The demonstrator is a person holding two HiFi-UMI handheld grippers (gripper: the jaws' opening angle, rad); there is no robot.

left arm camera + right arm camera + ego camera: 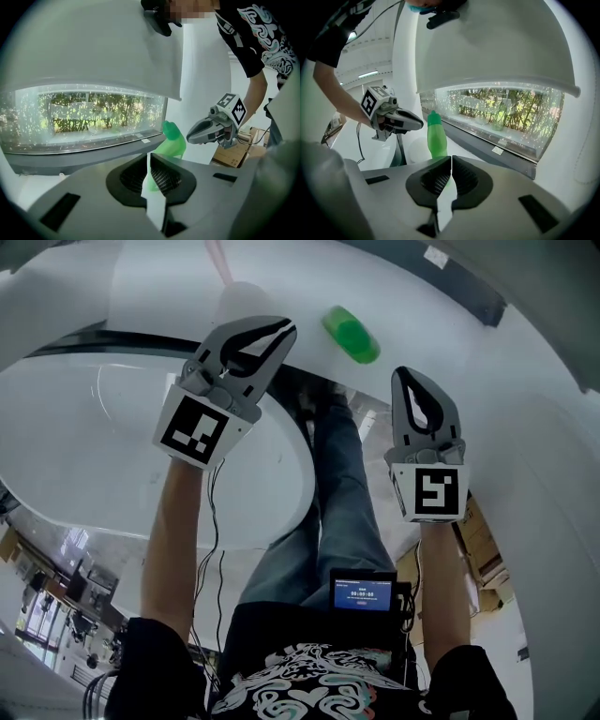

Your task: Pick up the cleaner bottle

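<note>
1. Bottle (pixel 352 335): green with a green cap, it stands on a white curved ledge (pixel 422 306). In the right gripper view it (pixel 436 138) is upright, cap on top, in front of a long window (pixel 501 110) with greenery behind the glass.
2. Left gripper (pixel 281 332): its jaws are closed tip to tip with nothing between them. In the left gripper view the pads meet along a thin line. The bottle (pixel 171 142) shows beyond them, clear of the tips.
3. Right gripper (pixel 409 381): its jaws are also together and empty. Its own view shows only a narrow seam between the pads, and the bottle's lower part shows behind the tips without touching them.
4. Placing: in the head view the bottle is ahead of the two grippers and between them. It is near both sets of tips and touches neither.
5. Cross views: the right gripper (pixel 194 136) appears just right of the bottle in the left gripper view. The left gripper (pixel 418 123) appears just left of the bottle's cap in the right gripper view, tips close to the cap but apart from it.
6. Hands: bare forearms reach up from the bottom of the head view. Each gripper's marker cube faces the camera, and the left one is tilted.
7. Surroundings: a small screen (pixel 364 594) with a blue display sits at the person's waist, with cables beside it. A cardboard box (pixel 232 157) shows low at the right of the left gripper view, and the same window (pixel 93 112) fills the left of that view.
</note>
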